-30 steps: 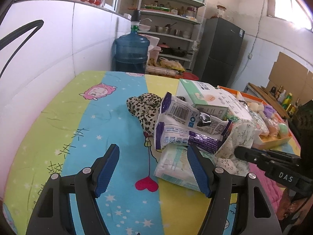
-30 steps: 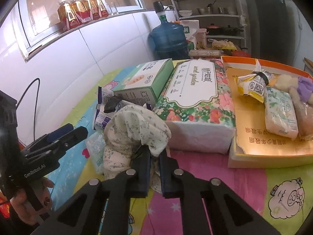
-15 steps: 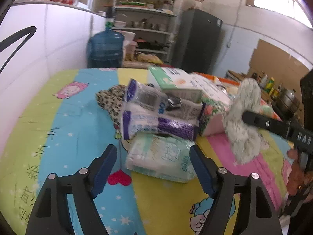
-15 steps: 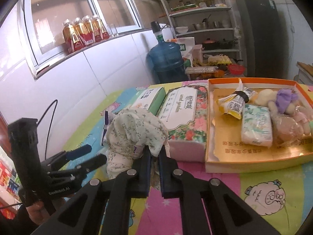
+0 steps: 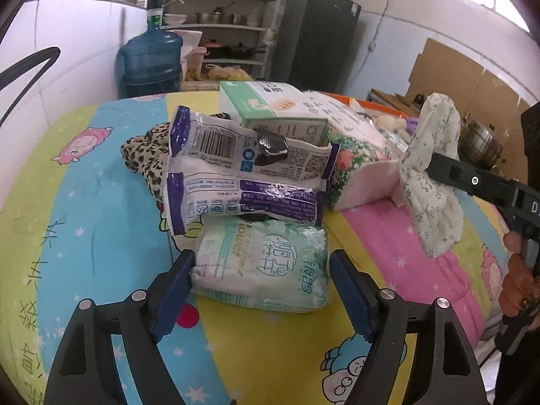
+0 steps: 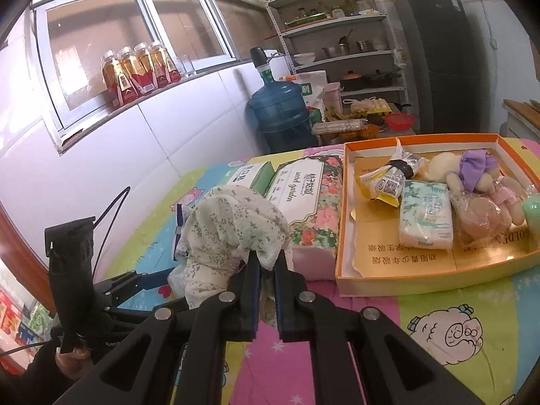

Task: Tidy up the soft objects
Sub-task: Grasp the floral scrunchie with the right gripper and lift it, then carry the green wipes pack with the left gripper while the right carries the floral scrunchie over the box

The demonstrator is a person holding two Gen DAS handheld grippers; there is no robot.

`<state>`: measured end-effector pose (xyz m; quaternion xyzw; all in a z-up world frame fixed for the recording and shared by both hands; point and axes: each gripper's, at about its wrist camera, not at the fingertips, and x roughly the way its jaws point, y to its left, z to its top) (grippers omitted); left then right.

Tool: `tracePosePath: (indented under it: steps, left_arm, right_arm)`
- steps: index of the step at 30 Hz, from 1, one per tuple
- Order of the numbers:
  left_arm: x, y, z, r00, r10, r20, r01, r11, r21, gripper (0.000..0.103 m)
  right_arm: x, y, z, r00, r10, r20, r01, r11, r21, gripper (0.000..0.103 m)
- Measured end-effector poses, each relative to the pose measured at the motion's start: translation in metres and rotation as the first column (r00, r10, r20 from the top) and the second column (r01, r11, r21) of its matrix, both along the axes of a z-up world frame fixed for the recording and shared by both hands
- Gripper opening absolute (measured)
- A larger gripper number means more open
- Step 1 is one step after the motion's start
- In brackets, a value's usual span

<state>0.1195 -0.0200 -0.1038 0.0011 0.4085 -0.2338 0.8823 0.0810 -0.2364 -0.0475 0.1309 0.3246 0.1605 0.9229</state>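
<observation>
— Now, how is the left gripper seen to be set?

— Its jaws have just been opening and are spread wide. A green-printed tissue pack is bracketed between the blue pads; the pads appear to stand just clear of its ends, though contact at the left end cannot be ruled out from this angle. The pack is laid flat on the cartoon-print bedsheet.

— And what is stacked behind that pack?

— Two purple-and-white wipe packets are piled one on the other, touching the pack's far edge. A leopard-print cloth is tucked beside them at the left, and a green-and-white carton is seen behind, next to a floral tissue bag.

— How is the right gripper described?

— Its jaws are pressed fully together on a white floral-print cloth, which is lifted off the sheet and draped over the fingertips. In the left wrist view the same cloth is hung from the black fingers above the pink stripe.

— Where is the orange tray placed?

— It is set on the sheet just right of the floral tissue bag. A yellow packet, a second tissue pack and plush toys are held inside it.
</observation>
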Motion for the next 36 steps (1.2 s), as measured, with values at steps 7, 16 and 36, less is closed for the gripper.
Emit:
tracePosePath:
  steps: [7,16,36]
  left_arm:
    - [-0.001,-0.01,-0.003,1.0,0.006,0.003,-0.006,0.997,0.081,0.081]
    - [-0.012,0.001,0.003,0.998,0.046,0.035,-0.047,0.998,0.03,0.075]
    - [-0.064,0.002,0.053,0.986,0.113,0.124,-0.112,0.994,-0.009,0.075]
  right_arm:
    - [0.0,0.001,0.001,1.0,0.002,0.002,-0.002,1.0,0.001,0.008]
    - [0.0,0.001,0.002,1.0,0.003,0.003,-0.003,1.0,0.0,0.008]
    - [-0.023,-0.019,0.024,0.998,0.002,0.07,-0.004,1.0,0.026,0.008]
